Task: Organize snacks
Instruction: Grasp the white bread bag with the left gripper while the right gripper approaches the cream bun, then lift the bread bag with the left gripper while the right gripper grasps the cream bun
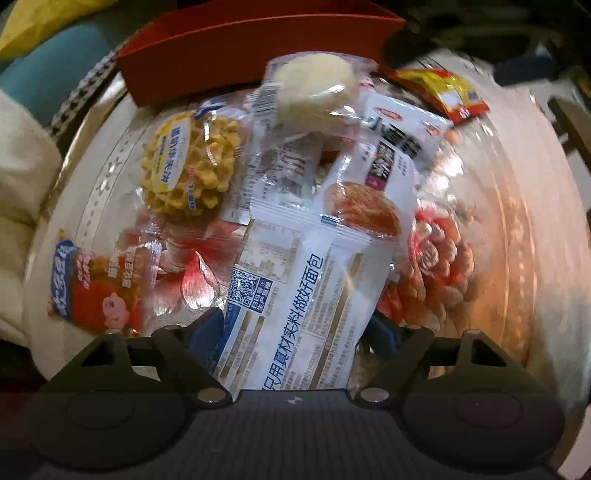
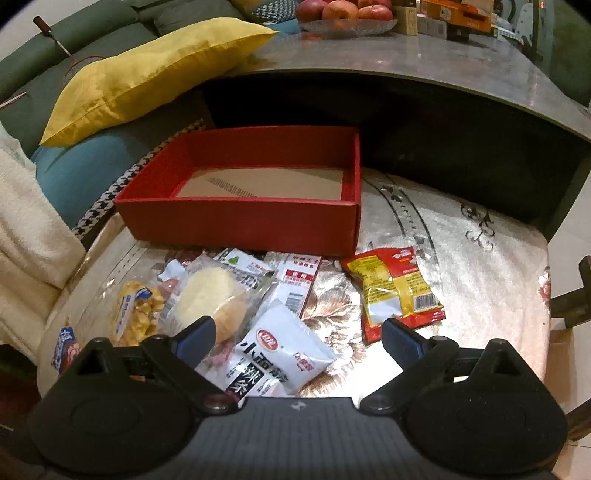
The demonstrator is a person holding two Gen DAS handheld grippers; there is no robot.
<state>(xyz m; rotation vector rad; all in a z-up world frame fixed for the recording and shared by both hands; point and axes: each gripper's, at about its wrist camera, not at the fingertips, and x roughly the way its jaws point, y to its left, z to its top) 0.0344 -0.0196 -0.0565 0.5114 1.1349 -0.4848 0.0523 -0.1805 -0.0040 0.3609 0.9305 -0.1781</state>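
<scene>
A long white bread packet (image 1: 295, 295) with blue print lies on top of the snack pile, between the fingers of my left gripper (image 1: 295, 328). The blue pads (image 1: 207, 328) stand at its two edges and the wrapper looks uncrumpled. Around it lie a yellow honeycomb snack (image 1: 188, 166), a round pale cake (image 1: 314, 88) in clear wrap and a red-and-blue packet (image 1: 96, 291). My right gripper (image 2: 295, 338) hovers open over a white spicy-strip packet (image 2: 280, 350), nothing between its fingers. The red box (image 2: 240, 218) stands behind the pile with only its cardboard floor showing.
A red-and-yellow packet (image 2: 395, 291) lies apart at the right on the floral cloth (image 2: 461, 258). A yellow cushion (image 2: 147, 74) and a cream blanket (image 2: 26, 229) sit at the left. A low table (image 2: 443, 66) with a fruit bowl (image 2: 347, 14) overhangs the back.
</scene>
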